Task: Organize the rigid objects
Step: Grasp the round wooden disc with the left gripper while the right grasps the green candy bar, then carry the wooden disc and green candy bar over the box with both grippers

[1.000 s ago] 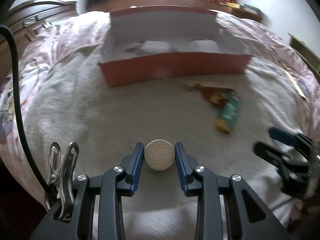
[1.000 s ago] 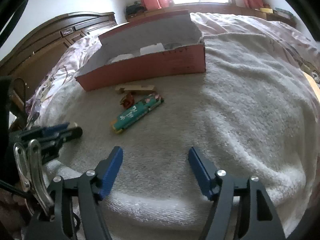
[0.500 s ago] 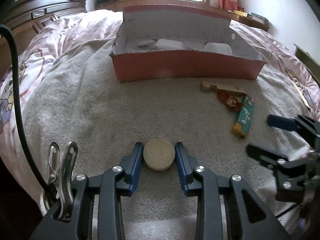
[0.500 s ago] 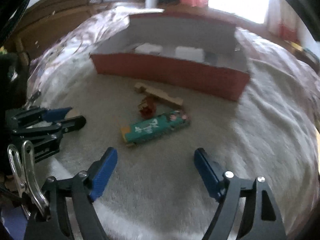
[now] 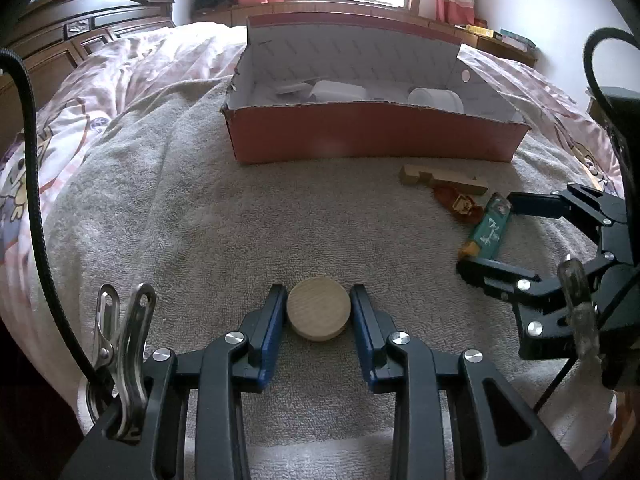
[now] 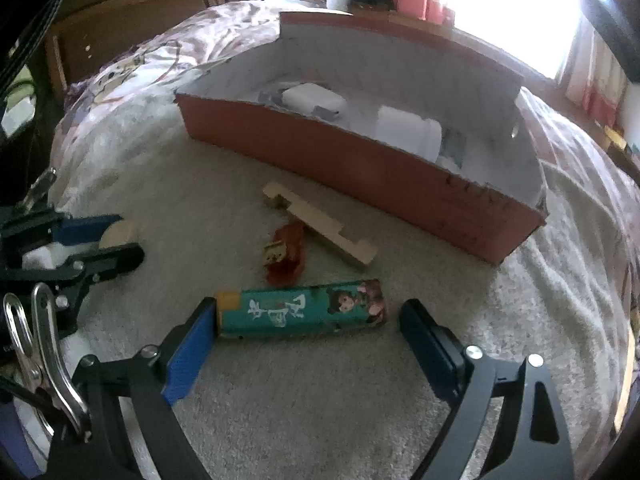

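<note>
My left gripper (image 5: 319,309) is shut on a round wooden disc (image 5: 319,307), held low over the grey towel. My right gripper (image 6: 308,332) is open, its jaws on either side of a teal box (image 6: 302,312) lying lengthwise between them on the towel. The left pad touches the box's yellow end; the right pad stands a little apart. Behind the box lie a small red toy (image 6: 286,254) and a notched wooden bar (image 6: 320,236). The open red cardboard box (image 5: 376,138) with white things inside stands beyond; it also shows in the right wrist view (image 6: 360,168).
The grey towel (image 5: 180,220) covers a bed with a pink patterned quilt (image 5: 120,64). A dark wooden headboard (image 5: 80,36) is at the far left. A window ledge (image 5: 360,4) runs behind the box. In the left wrist view the right gripper (image 5: 496,232) is at the right.
My right gripper has moved forward and down so its open jaws now straddle the teal box. My left gripper has kept the disc and shifted slightly, bringing the red box closer.
</note>
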`<state>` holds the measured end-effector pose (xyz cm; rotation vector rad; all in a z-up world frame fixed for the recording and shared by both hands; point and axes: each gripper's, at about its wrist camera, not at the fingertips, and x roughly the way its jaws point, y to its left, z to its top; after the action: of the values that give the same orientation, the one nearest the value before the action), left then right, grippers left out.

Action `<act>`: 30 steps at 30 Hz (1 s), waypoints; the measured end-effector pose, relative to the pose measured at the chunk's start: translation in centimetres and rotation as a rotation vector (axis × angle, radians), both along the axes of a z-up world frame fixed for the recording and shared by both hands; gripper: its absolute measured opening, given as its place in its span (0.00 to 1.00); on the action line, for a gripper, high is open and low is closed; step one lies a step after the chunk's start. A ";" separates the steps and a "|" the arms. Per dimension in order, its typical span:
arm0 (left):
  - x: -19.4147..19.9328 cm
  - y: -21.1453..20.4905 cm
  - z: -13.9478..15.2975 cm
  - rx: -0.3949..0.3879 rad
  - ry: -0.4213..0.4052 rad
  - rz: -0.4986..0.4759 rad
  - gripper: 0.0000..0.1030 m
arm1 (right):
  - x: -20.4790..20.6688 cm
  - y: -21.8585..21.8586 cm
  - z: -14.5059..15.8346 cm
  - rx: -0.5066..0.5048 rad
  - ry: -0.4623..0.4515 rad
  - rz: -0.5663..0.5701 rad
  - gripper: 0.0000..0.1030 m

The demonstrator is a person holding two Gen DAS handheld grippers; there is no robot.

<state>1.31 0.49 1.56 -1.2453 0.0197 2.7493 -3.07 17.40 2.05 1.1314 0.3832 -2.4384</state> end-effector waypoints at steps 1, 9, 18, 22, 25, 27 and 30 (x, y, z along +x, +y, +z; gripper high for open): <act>0.0 0.0 0.0 0.000 0.000 0.000 0.32 | 0.0 0.1 0.0 -0.011 -0.001 -0.011 0.89; 0.0 0.0 0.0 0.003 0.000 0.000 0.32 | 1.2 0.3 -0.1 -0.026 0.002 -0.136 0.82; 0.0 -0.1 0.1 0.023 0.003 0.005 0.32 | 3.5 0.9 -0.9 -0.085 0.014 -0.319 0.82; 0.0 -0.3 0.0 0.040 0.010 0.005 0.32 | 3.9 0.8 -1.2 -0.075 0.042 -0.329 0.84; 0.0 -0.1 -0.2 0.029 0.014 0.006 0.33 | 4.4 0.9 -1.4 -0.072 0.072 -0.329 0.86; 0.1 0.0 -0.2 0.018 0.018 0.006 0.33 | 4.3 0.8 -1.4 -0.074 0.076 -0.329 0.86; 0.1 0.0 -0.2 0.024 0.020 0.007 0.33 | 4.4 0.9 -1.4 -0.082 0.084 -0.329 0.86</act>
<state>1.38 0.47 1.34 -1.2139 -0.0162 2.7600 1.33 18.31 0.61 1.1349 0.1262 -2.7634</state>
